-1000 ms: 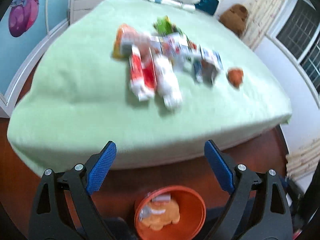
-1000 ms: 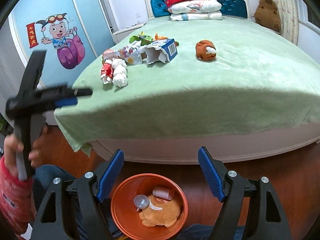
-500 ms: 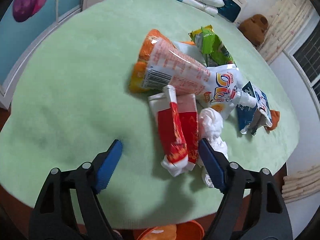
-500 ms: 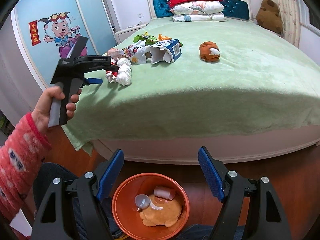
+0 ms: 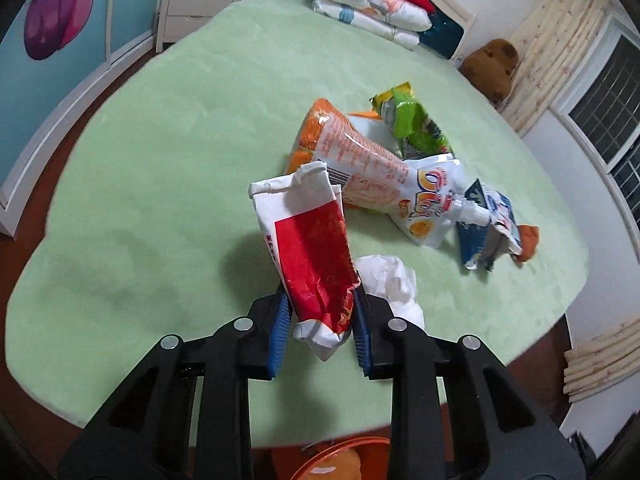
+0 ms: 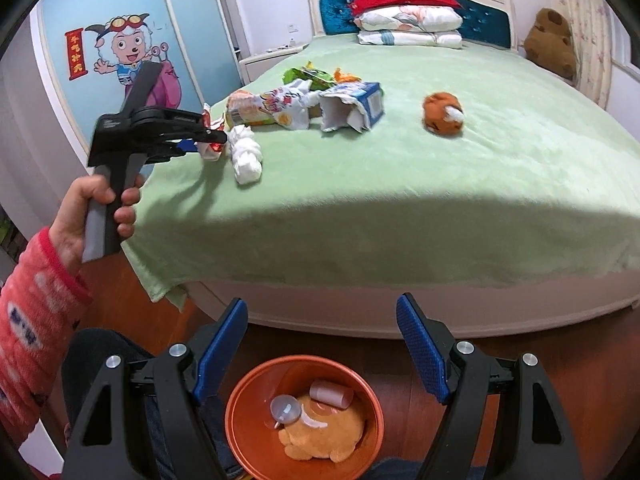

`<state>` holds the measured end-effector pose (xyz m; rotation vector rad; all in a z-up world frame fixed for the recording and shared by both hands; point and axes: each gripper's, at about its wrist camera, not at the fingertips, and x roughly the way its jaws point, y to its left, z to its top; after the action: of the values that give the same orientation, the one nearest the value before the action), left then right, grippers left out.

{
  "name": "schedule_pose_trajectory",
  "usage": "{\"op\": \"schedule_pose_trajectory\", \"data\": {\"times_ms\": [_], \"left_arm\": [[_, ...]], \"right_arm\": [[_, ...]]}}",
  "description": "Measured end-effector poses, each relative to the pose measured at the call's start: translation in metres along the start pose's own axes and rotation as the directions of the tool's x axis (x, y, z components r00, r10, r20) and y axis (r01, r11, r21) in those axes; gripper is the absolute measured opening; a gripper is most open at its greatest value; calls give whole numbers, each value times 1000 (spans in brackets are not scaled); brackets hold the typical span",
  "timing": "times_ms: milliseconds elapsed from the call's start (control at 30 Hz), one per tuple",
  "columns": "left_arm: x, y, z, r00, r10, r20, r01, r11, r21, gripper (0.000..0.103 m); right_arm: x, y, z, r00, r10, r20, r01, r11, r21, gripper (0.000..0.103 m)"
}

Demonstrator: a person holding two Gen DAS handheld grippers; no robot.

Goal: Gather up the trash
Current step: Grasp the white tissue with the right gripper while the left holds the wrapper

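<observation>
A crumpled red and white wrapper [image 5: 308, 248] stands tilted up off the green bed [image 5: 160, 184]. My left gripper [image 5: 320, 300] has its jaws closing on the wrapper's lower end, and both blue pads press on it. The right wrist view shows the same left gripper [image 6: 200, 136] in a hand at the bed's left corner, wrapper [image 6: 212, 148] in its tips. My right gripper [image 6: 322, 320] hangs open and bare above an orange bin [image 6: 248, 396] on the floor. That bin holds an orange plush piece, a small cup and a lid.
On the bed lie a white tissue wad [image 5: 390, 284], an orange and white drink pouch [image 5: 360, 156], a green snack bag [image 5: 408, 120], a torn blue carton [image 5: 484, 224] and a brown plush ball [image 6: 442, 114]. Pillows and a brown plush bear sit at the headboard.
The left gripper moved in over the bed to the trash pile and its jaws closed on the red and white wrapper, tipping it up. The right gripper stayed open over the bin.
</observation>
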<state>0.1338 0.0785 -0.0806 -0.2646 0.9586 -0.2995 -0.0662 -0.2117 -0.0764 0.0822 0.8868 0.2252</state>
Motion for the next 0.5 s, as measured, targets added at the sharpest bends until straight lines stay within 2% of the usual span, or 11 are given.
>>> {"op": "schedule_pose_trajectory", "data": {"times_ms": [200, 300, 500], "left_arm": [[-32, 15, -17, 999, -21, 37, 21, 1000, -7, 27], [-57, 21, -32, 998, -9, 60, 10, 1000, -2, 27], [-94, 24, -56, 995, 3, 101, -5, 1000, 13, 27]], "right_arm": [[27, 29, 37, 999, 15, 34, -12, 996, -86, 75], [52, 50, 62, 998, 9, 55, 0, 988, -152, 75], [108, 84, 108, 1000, 22, 19, -18, 979, -204, 75]]}}
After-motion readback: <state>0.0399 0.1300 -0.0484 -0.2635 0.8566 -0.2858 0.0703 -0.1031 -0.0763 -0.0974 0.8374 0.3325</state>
